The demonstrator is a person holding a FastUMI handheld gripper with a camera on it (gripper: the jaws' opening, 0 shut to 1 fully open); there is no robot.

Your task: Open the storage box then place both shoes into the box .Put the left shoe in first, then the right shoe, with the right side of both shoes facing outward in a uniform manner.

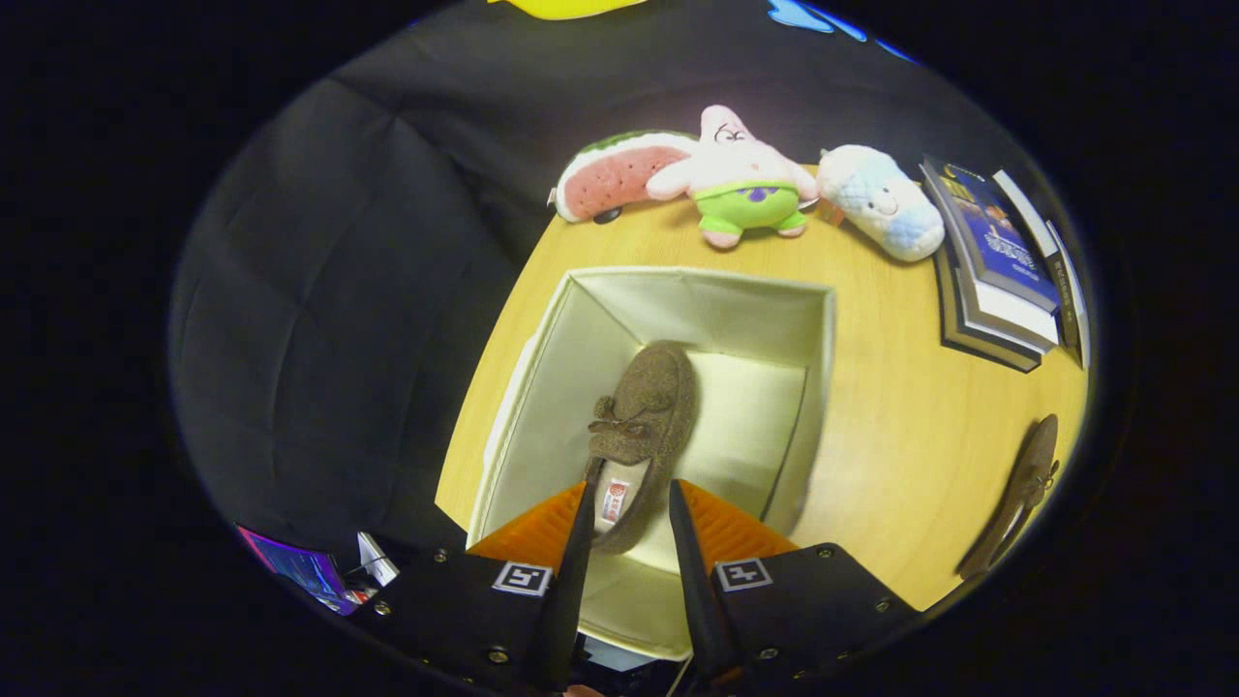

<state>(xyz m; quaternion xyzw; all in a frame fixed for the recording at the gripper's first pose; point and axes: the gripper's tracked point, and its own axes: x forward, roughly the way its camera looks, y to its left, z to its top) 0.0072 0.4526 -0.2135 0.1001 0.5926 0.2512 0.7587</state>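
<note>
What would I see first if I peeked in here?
First you'd spot the brown shoe lying in the open cream box, its heel between the gripper jaws, which stand apart and may touch its sides. Beyond the box, three plush toys line the table's far edge: a watermelon, a pink starfish and a pale plush. A second shoe waits on the table beside the box.

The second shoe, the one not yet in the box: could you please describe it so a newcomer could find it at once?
Start at the open cream storage box on the wooden table. Beyond its right wall, below the stacked books, lies a brown shoe. Unlike its twin between the gripper fingers, it rests on bare table.
</note>
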